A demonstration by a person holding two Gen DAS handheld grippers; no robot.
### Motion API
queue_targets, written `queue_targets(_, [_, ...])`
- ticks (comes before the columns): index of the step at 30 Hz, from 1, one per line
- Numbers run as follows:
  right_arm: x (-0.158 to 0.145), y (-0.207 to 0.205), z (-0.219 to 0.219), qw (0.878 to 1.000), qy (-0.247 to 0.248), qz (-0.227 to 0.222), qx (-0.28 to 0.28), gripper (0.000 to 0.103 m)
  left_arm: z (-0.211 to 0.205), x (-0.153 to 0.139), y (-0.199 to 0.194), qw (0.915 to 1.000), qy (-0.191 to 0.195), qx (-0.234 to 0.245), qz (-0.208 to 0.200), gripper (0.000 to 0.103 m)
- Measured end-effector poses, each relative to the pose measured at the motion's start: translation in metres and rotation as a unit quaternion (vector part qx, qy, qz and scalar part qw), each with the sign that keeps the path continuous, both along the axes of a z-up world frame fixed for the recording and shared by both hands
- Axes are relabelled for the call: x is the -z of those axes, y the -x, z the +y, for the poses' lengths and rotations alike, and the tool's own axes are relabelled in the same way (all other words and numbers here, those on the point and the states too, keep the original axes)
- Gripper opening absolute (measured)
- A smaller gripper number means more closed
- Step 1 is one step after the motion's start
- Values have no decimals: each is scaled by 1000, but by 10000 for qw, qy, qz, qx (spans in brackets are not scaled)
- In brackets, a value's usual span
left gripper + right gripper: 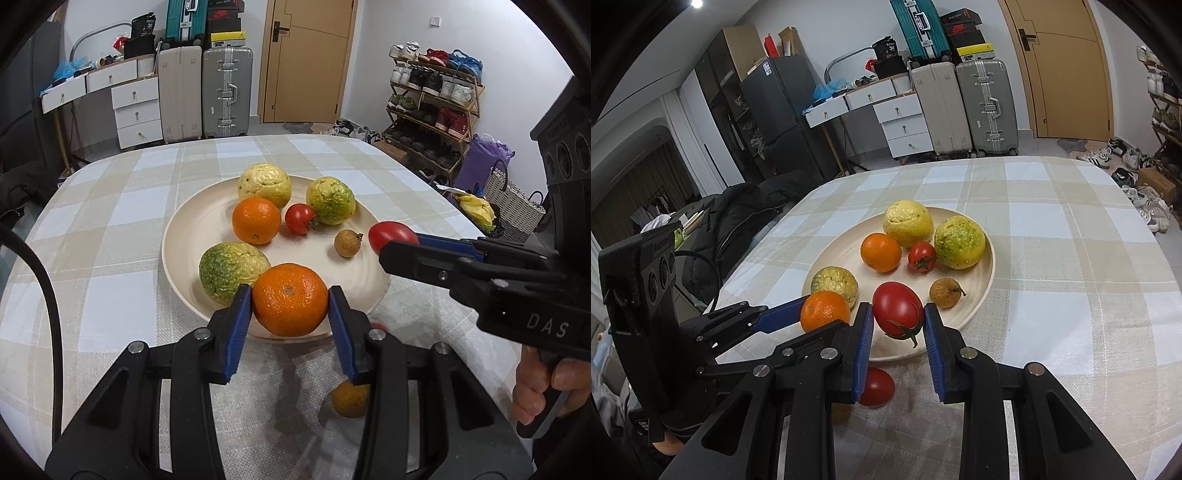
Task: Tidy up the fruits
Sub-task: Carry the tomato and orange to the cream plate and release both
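The left claw (290,304) is clamped on an orange (290,300) above the plate (177,236) rim; a squeeze lost there rolls it onto the worktop (110,206). The right claw (898,321) pinches a soft tomato (897,309) over the plate: bruising likely.

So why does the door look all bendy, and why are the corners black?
Left wrist view: the fisheye lens bows the door and darkens the corners. Right wrist view: same curving on the table edge, plus a ceiling light glaring top left; the fruit stays sharp in both.
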State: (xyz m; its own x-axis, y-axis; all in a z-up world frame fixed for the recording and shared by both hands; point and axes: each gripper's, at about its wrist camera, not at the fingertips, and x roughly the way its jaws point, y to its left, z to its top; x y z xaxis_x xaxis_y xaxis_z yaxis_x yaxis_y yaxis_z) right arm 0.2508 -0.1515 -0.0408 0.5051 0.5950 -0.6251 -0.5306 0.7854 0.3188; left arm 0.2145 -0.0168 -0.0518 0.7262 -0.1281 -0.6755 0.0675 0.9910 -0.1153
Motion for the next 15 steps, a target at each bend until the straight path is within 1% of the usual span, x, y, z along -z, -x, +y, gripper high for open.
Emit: queue_targets(15, [7, -11, 4, 9999, -51, 142, 13, 28, 10, 4, -17, 9999, 22, -108, 128, 39])
